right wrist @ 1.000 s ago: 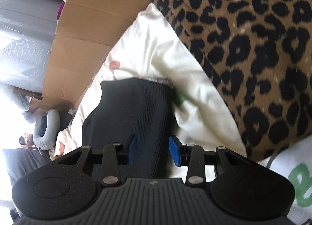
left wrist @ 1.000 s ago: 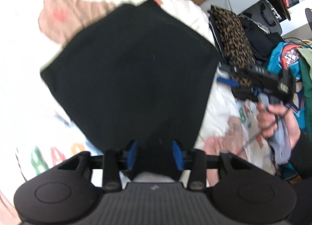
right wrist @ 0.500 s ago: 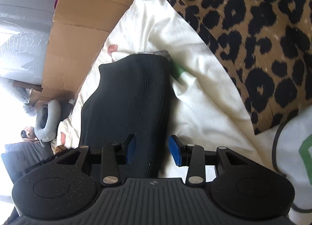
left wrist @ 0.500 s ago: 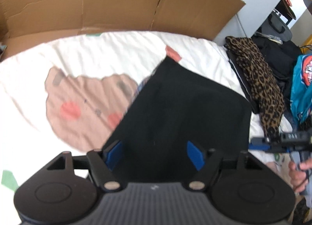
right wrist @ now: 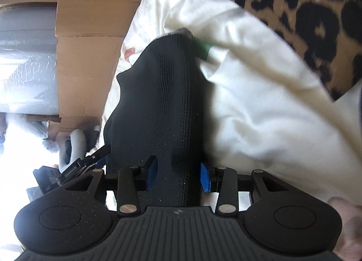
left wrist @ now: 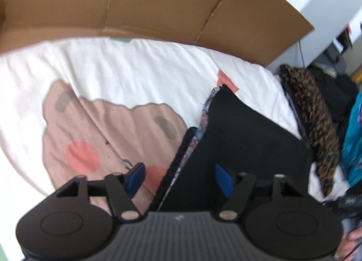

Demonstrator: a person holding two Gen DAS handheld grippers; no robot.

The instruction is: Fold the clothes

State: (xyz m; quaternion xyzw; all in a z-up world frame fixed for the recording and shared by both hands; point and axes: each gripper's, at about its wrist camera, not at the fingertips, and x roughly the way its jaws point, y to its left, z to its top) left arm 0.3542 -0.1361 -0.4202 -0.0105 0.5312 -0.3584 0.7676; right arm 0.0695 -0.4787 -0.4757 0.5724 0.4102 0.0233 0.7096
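Black knitted garment [left wrist: 246,138] lies folded on the bed's white printed cover [left wrist: 140,68], toward 3 o'clock of the big pink cartoon print [left wrist: 95,134]. A patterned inner layer shows along its left edge, so the layers are not fully aligned there.

The left gripper [left wrist: 179,178] hovers over the near left edge of the garment. Its jaws are closing, with the edge of the cloth between the blue pads, but the pads do not seem to press on it yet. The right gripper [right wrist: 178,176] has its jaws clamped on the ribbed black cloth [right wrist: 156,107], which runs away from it toward 12 o'clock.

To do this fold well, I think the left jaws should take all layers of the edge together, the patterned one too, before any lifting. Both hands then should carry the cloth level and lay it down edge on edge, without dragging the cover.

As for containers, a flattened cardboard piece [left wrist: 140,5] stands behind the bed at 12 o'clock; I see nothing inside it. A leopard-print garment [left wrist: 314,116] lies at 3 o'clock, just beside the black one, with dark clothes [left wrist: 332,89] and something turquoise [left wrist: 354,138] further out; whether these sit in any basket I cannot tell.
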